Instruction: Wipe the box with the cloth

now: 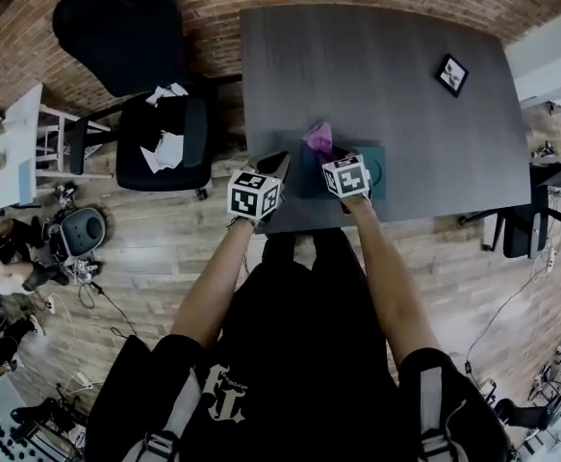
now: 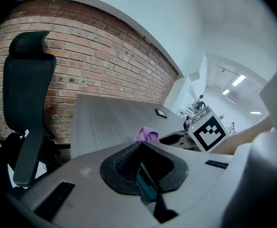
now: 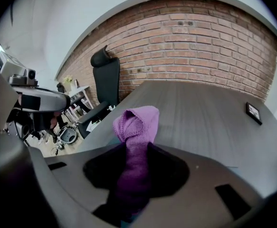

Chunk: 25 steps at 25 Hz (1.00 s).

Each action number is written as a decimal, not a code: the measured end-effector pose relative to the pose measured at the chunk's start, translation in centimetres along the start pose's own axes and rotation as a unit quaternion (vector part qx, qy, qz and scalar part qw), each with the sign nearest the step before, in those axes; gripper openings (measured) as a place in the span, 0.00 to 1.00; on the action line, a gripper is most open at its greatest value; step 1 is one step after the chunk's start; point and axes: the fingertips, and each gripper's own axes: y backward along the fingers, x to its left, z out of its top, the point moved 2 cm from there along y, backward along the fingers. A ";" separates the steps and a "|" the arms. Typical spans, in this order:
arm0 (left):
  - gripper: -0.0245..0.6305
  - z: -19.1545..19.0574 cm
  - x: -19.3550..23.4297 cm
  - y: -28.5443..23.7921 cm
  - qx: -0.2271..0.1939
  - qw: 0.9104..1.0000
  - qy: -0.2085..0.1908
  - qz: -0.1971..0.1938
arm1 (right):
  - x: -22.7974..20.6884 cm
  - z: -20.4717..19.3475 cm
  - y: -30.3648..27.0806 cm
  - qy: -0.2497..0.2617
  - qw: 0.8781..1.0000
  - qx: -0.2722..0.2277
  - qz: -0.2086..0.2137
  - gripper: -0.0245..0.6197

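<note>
Nearest me, my left gripper (image 2: 140, 151) has its jaws closed on a thin teal edge of the box (image 1: 377, 183), which sits at the near edge of the dark table (image 1: 376, 85). Just beside it, over the box, my right gripper (image 3: 137, 151) is clamped tight on the purple cloth (image 3: 137, 120), whose bunched end sticks out past the jaws. Farther across the table lies a small framed picture (image 1: 451, 74), well apart from the box, and a black office chair (image 1: 116, 32) stands off the table's left.
</note>
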 end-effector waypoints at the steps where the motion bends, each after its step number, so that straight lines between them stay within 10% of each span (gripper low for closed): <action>1: 0.06 0.1 -0.1 -0.2 0.000 1.000 -0.001 -0.001 | -0.4 -0.2 0.2 -0.003 1.000 0.000 -0.002 0.47; 25: 0.06 1.3 -3.4 -4.5 0.019 0.999 -0.026 -0.039 | -6.7 -2.8 3.3 -0.067 0.997 0.005 -0.035 0.46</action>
